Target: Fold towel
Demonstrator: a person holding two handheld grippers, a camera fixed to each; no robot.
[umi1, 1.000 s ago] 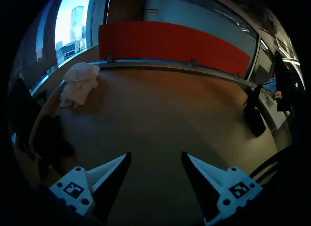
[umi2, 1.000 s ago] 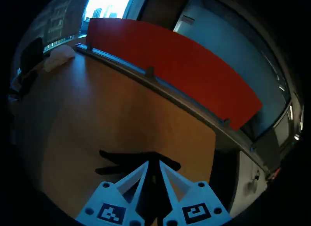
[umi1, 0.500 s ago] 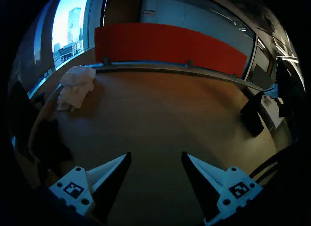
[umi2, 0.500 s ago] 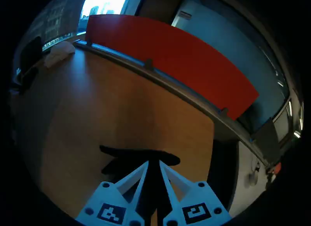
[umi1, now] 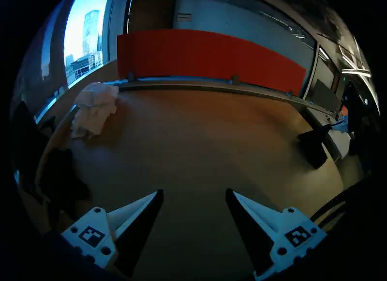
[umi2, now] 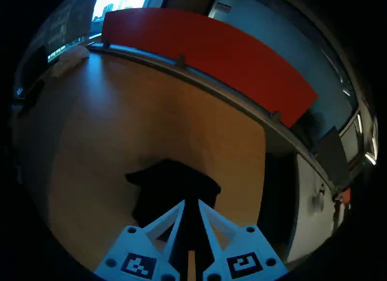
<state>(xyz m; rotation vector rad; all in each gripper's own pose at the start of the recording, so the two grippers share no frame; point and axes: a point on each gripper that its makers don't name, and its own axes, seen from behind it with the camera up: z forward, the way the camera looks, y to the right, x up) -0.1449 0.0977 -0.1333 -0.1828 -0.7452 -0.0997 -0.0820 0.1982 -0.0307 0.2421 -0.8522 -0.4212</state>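
Dim room light falls on a long brown wooden table [umi1: 193,131], closed along its far edge by a red partition panel [umi1: 208,51] on a grey rail. A window [umi1: 84,39] at the far left shows bright city buildings.

The left claw [umi1: 193,191] hangs over bare tabletop with its two white fingers spread wide and nothing between them. A crumpled white towel [umi1: 94,109] lies in a heap at the far left corner of the table, near the window and well apart from this claw.

In the right gripper view, the right claw [umi2: 191,202] has its fingers pressed close together, pinching a dark cloth towel [umi2: 169,184] that spreads out just ahead of the tips over the table [umi2: 96,136]. The crumpled white towel [umi2: 67,61] sits far off at the upper left, beside the red partition panel [umi2: 208,49]. In the left gripper view the dark cloth towel [umi1: 313,148] appears at the table's right edge.
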